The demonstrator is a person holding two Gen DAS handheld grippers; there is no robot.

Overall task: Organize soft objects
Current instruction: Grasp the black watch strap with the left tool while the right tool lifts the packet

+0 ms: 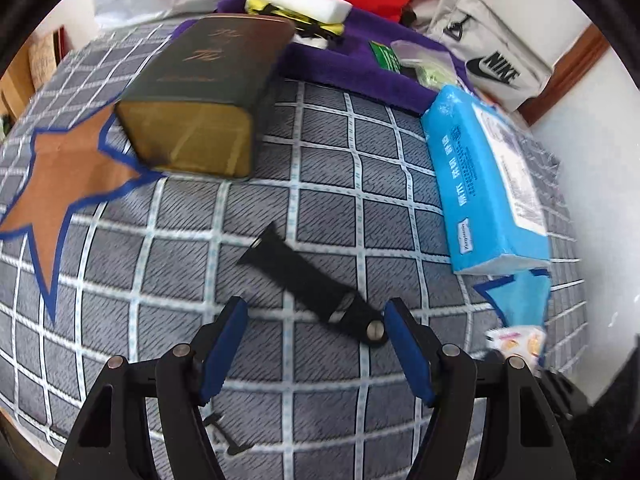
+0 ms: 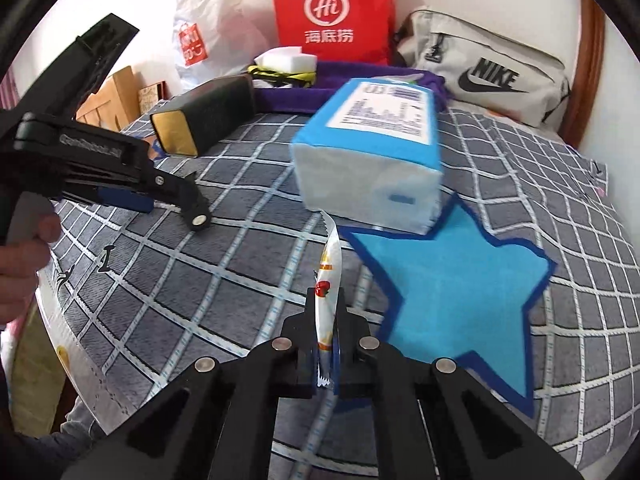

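A black strap point(image 1: 304, 276) with a metal stud lies flat on the grey checked bedsheet point(image 1: 320, 168). My left gripper point(image 1: 316, 308) hovers over it, open, its blue pads point(image 1: 228, 340) either side of the strap's near end and not touching it. My right gripper point(image 2: 326, 294) is shut on a small white snack packet point(image 2: 330, 272) with a red fruit print, held upright above the sheet. The same packet point(image 1: 516, 340) shows at the lower right of the left wrist view. A blue tissue pack point(image 2: 368, 152) rests partly on a blue felt star point(image 2: 452, 292).
An orange felt star point(image 1: 60, 176) lies at the left, beside a dark green tin point(image 1: 208, 92) on its side. At the back are a purple towel point(image 1: 360, 68) with white foam blocks, a red bag point(image 2: 332, 12) and a grey Nike bag point(image 2: 492, 72). A hand point(image 2: 24, 256) is at the left.
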